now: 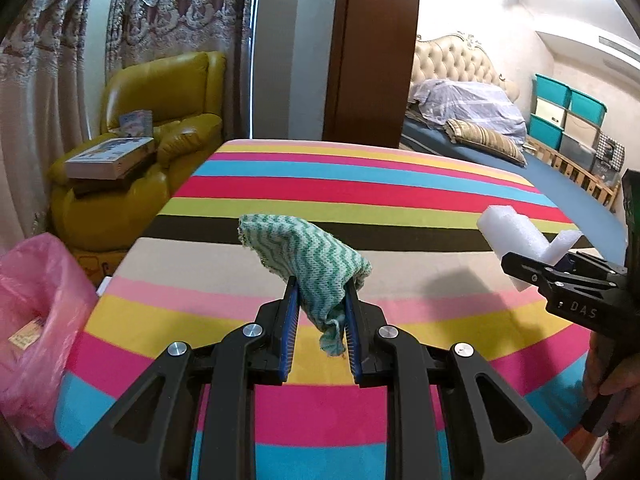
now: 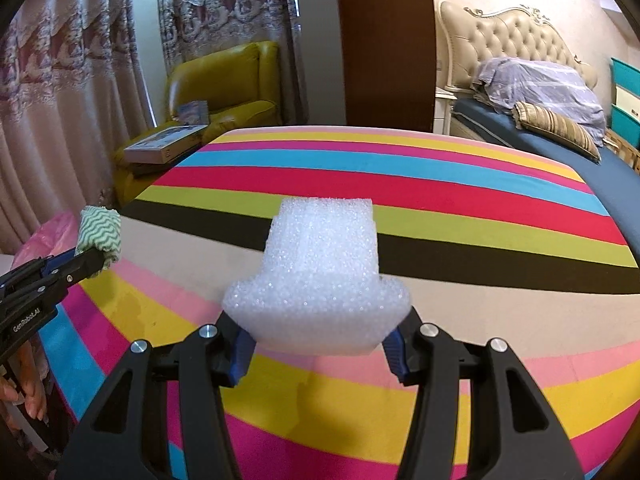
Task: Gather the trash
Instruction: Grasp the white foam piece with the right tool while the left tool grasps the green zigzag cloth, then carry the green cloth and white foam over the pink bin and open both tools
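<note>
My left gripper (image 1: 320, 284) is shut on a green and white zigzag cloth (image 1: 308, 252), which sticks up above the striped table (image 1: 360, 184); the same cloth (image 2: 100, 232) shows at the far left of the right wrist view. My right gripper (image 2: 320, 320) is shut on a white foam block (image 2: 324, 272) held over the table. In the left wrist view the foam block (image 1: 516, 236) and the right gripper (image 1: 532, 268) sit at the right edge. A pink trash bag (image 1: 36, 312) stands open at the table's left side.
A yellow armchair (image 1: 160, 120) with boxes (image 1: 112, 158) on it stands beyond the table's left corner. A bed (image 1: 480, 136) with pillows lies at the back right, teal storage bins (image 1: 560, 112) beside it. Curtains hang at the left. A person's hand (image 1: 608, 376) grips the right handle.
</note>
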`<action>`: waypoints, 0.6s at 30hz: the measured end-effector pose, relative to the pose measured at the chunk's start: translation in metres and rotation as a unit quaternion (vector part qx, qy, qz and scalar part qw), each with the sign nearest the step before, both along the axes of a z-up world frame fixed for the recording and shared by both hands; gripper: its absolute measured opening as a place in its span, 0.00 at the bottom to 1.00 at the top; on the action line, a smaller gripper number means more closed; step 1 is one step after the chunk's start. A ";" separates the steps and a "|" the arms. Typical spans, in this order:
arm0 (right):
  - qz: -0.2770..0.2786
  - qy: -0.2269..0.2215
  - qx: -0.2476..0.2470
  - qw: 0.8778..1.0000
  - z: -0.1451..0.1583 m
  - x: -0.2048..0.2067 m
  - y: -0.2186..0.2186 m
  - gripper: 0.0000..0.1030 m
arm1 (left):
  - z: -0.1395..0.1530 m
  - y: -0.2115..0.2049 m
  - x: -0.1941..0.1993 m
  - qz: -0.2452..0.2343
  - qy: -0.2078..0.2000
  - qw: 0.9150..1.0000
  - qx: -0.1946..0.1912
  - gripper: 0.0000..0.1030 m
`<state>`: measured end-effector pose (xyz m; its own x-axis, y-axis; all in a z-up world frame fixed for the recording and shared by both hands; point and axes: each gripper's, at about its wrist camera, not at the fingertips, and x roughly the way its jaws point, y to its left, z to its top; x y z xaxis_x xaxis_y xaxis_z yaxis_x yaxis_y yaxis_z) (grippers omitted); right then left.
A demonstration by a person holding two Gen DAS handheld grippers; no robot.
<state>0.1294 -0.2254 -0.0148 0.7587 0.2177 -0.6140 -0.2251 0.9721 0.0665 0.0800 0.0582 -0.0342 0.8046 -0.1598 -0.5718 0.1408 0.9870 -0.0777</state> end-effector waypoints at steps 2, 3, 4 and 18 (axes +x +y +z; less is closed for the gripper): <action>0.006 -0.001 -0.006 1.000 -0.001 -0.005 0.006 0.50 | -0.002 0.002 -0.008 0.003 -0.002 1.000 0.005 0.20; 0.008 -0.002 -0.007 1.000 -0.001 -0.008 0.007 0.50 | -0.003 0.004 -0.011 0.005 -0.003 1.000 0.005 0.20; 0.011 -0.002 -0.007 1.000 -0.001 -0.011 0.010 0.50 | -0.004 0.006 -0.015 0.007 -0.003 1.000 0.005 0.20; 0.051 0.010 -0.017 0.998 -0.008 -0.025 0.043 0.50 | -0.009 0.015 -0.034 0.031 -0.009 0.999 0.022 0.20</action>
